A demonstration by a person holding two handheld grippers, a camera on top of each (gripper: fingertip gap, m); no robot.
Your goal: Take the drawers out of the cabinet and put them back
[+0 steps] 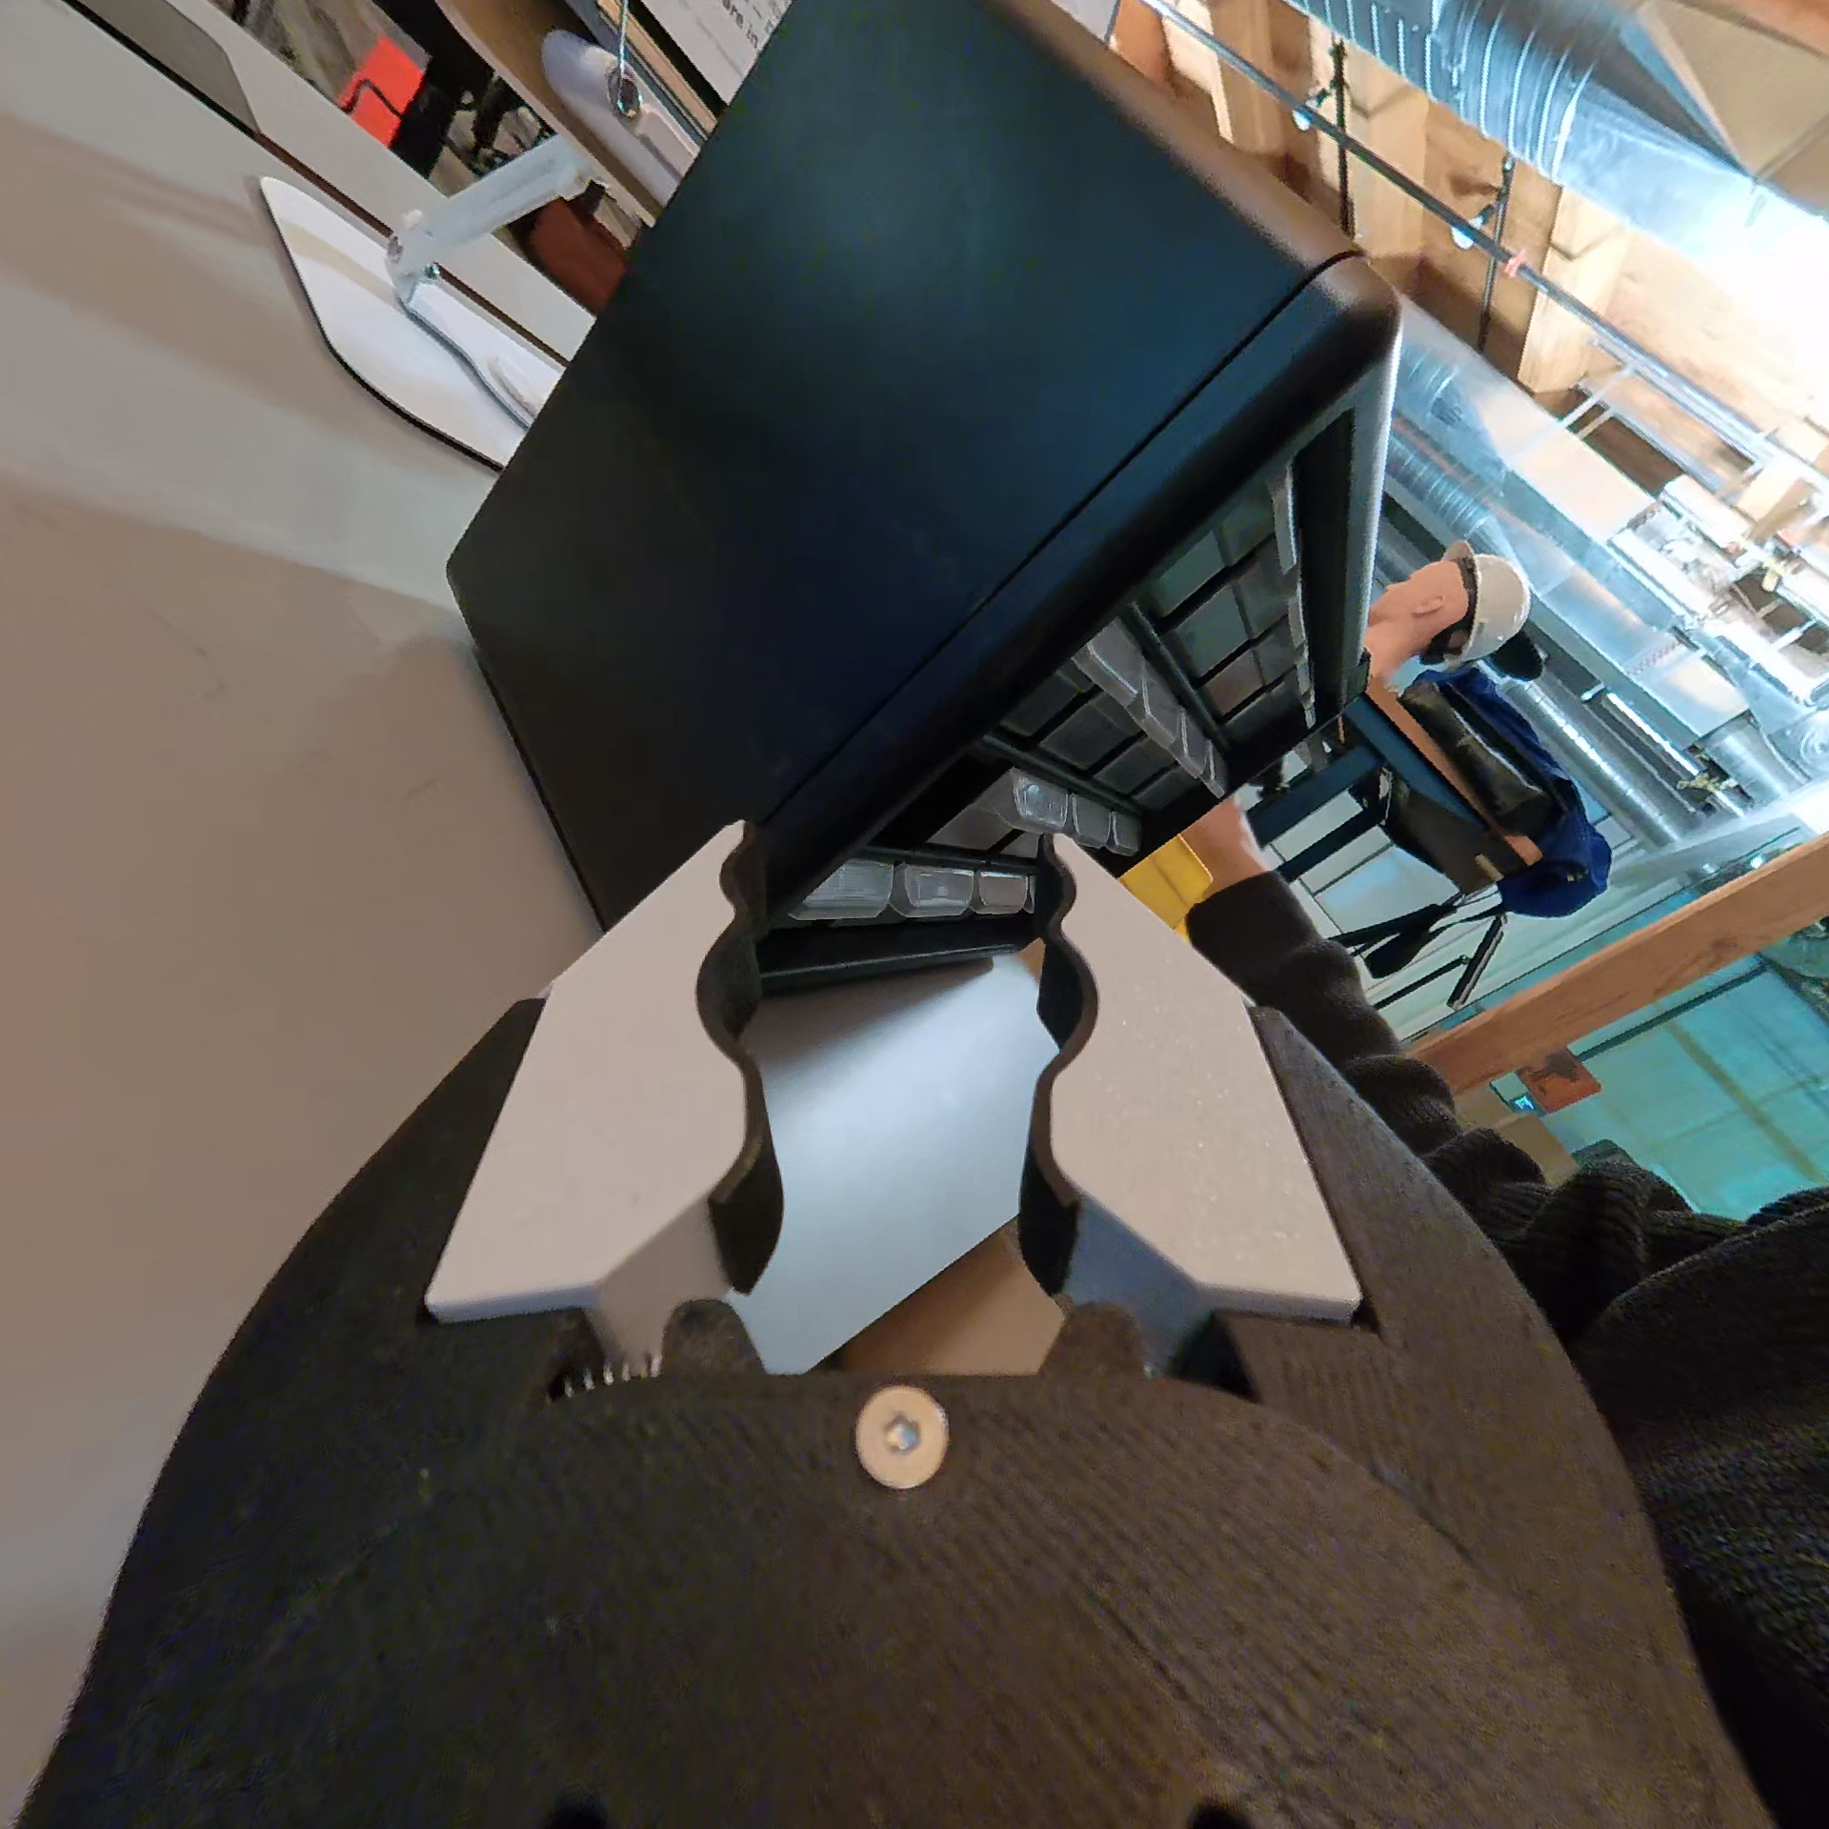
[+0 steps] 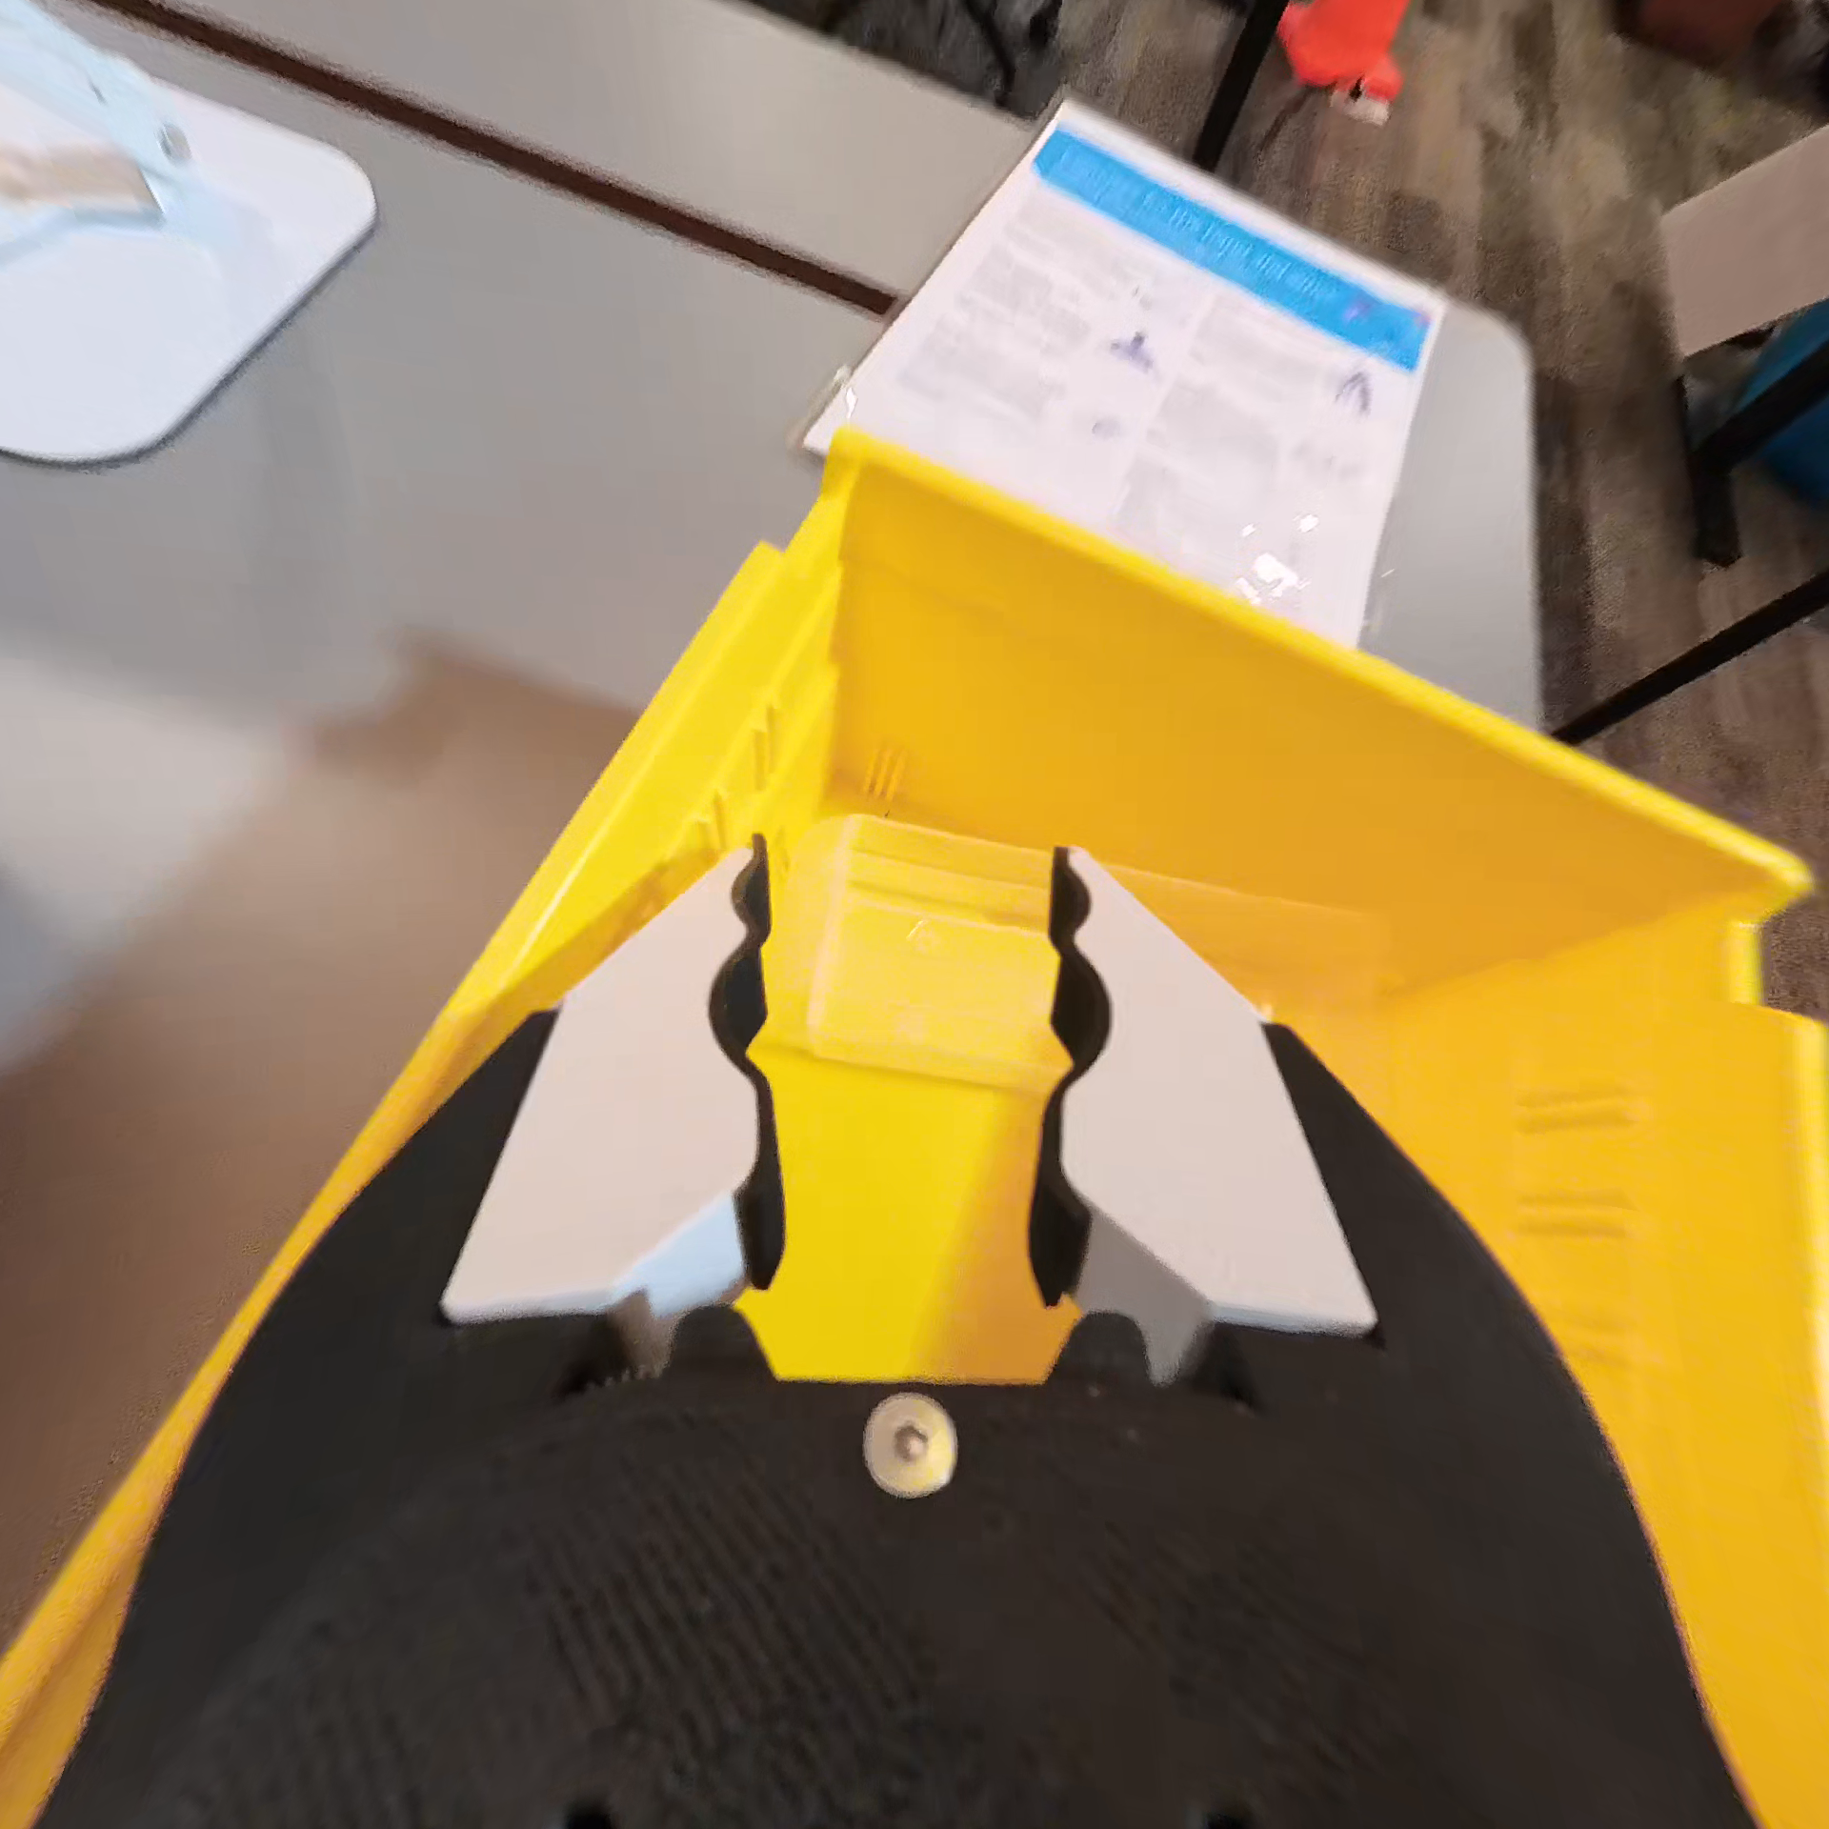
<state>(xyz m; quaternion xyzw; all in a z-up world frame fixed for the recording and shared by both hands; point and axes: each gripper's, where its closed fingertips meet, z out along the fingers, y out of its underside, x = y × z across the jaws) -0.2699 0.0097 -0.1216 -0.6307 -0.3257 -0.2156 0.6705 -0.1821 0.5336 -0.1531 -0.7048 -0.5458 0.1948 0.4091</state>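
Observation:
The black cabinet (image 1: 891,445) stands on the grey table (image 1: 198,792), with rows of small clear drawers (image 1: 930,886) in its front. My left gripper (image 1: 901,871) straddles the cabinet's lower front corner, one finger (image 1: 633,1089) against the side wall and the other across the front; the corner fills the gap. My right gripper (image 2: 906,891) is shut on the handle (image 2: 930,950) of a large yellow drawer (image 2: 1237,752). The drawer is out of the cabinet, over the table. A bit of it shows in the left wrist view (image 1: 1168,876), beside a dark sleeve (image 1: 1316,990).
A white monitor stand base (image 2: 168,287) sits on the table (image 2: 515,416) at the left; it also shows in the left wrist view (image 1: 396,327). A printed sheet with a blue header (image 2: 1168,336) lies near the table's far edge. Carpet and chair legs (image 2: 1722,475) lie beyond.

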